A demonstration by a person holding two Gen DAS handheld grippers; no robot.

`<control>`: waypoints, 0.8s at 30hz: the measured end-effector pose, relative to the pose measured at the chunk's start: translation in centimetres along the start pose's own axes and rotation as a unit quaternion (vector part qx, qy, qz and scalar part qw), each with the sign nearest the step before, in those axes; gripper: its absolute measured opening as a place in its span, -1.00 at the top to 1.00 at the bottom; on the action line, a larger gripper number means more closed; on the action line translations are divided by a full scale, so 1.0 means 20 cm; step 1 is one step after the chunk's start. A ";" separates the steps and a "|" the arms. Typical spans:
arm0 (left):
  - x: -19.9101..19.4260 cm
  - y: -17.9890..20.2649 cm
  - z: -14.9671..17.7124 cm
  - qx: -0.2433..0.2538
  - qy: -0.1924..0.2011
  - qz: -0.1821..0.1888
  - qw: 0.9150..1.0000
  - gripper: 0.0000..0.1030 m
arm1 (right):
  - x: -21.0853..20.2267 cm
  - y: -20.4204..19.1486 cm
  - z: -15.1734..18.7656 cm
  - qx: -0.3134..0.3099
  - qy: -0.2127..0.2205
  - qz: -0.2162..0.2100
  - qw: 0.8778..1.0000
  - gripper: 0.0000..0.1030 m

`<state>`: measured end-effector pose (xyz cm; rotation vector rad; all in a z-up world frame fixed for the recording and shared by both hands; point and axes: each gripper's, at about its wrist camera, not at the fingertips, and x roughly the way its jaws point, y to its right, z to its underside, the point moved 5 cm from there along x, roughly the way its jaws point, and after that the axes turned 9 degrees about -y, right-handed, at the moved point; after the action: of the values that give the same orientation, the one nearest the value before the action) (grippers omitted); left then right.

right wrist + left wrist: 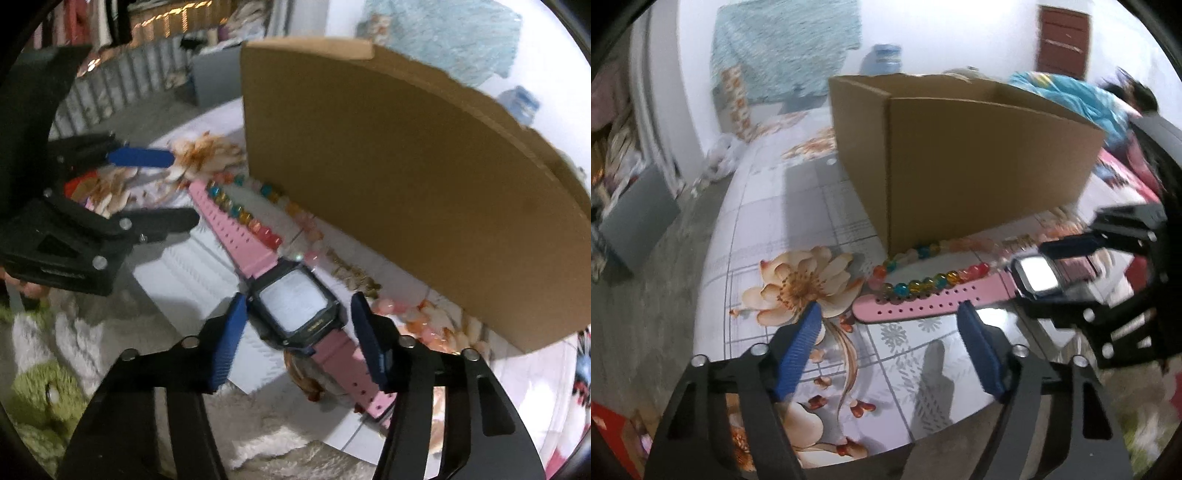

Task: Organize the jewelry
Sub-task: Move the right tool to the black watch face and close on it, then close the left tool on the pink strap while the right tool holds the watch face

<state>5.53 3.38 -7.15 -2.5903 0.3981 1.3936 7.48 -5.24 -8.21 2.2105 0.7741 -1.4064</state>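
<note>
A: The watch (295, 306) lies flat on the table (768, 229) before the box (979, 162), beads (923, 280) touching its strap. The right gripper (299, 332) straddles its case, jaws apart.

B: And the left gripper (890, 325)?

A: Apart too, empty, over the strap's tip. A pinch could snag the beads.

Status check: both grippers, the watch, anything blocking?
Left gripper open over pink strap end. Right gripper open, straddling watch face, not clamped. Bead bracelet touching strap; cardboard box close behind.
</note>
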 end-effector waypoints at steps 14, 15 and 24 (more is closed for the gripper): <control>-0.01 0.25 0.03 0.139 0.009 0.019 0.990 -0.04 | -0.01 0.10 -0.03 -0.026 -0.052 -0.130 0.990 0.06; -0.01 0.27 0.03 0.146 0.011 0.017 0.989 -0.02 | 0.00 0.10 -0.03 -0.026 -0.056 -0.144 0.988 0.06; 0.02 0.36 0.04 0.189 0.012 0.006 0.982 0.34 | -0.05 0.15 -0.04 -0.004 -0.066 -0.236 0.970 0.06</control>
<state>2.74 -3.32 -8.06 -2.2992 0.6165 1.1574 9.70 -7.26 -6.79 1.9765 1.3136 -1.7383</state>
